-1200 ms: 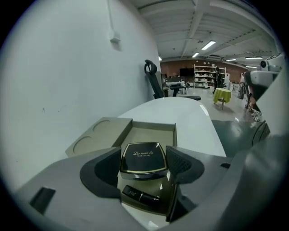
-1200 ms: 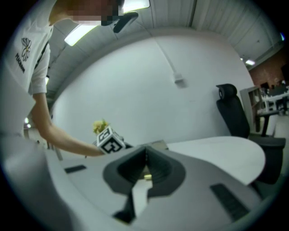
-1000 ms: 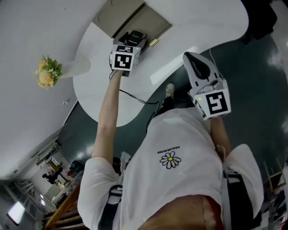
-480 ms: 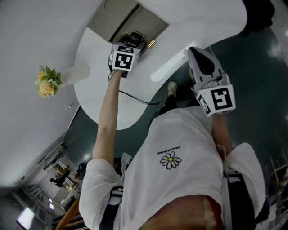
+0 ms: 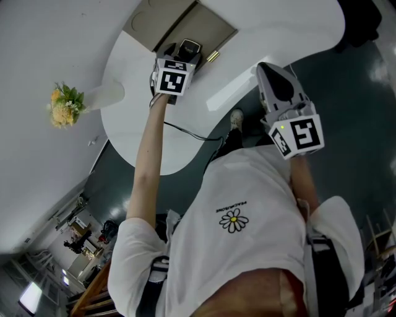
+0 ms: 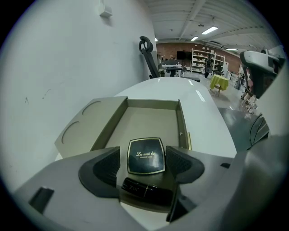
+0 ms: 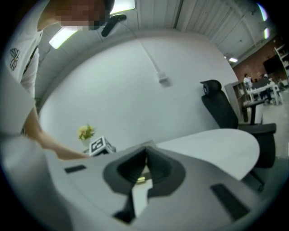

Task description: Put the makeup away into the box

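An open beige box (image 5: 207,28) sits at the far end of the white table (image 5: 139,139), with its lid (image 5: 148,18) lying beside it. In the left gripper view a square black compact (image 6: 145,155) lies flat on the box floor (image 6: 151,124), and a black tube (image 6: 144,189) rests just nearer. My left gripper (image 6: 142,164) hangs open over them, its pads either side of the compact and a gap showing on the left. A small gold makeup item (image 5: 212,56) lies on the table by the box. My right gripper (image 5: 266,77) is held off the table's edge, shut and empty.
A vase of yellow flowers (image 5: 65,104) stands at the table's left edge. A dark cable (image 5: 185,133) crosses the table near the person. A black office chair (image 7: 221,108) stands past the table's far end. Dark floor (image 5: 346,124) lies below the right gripper.
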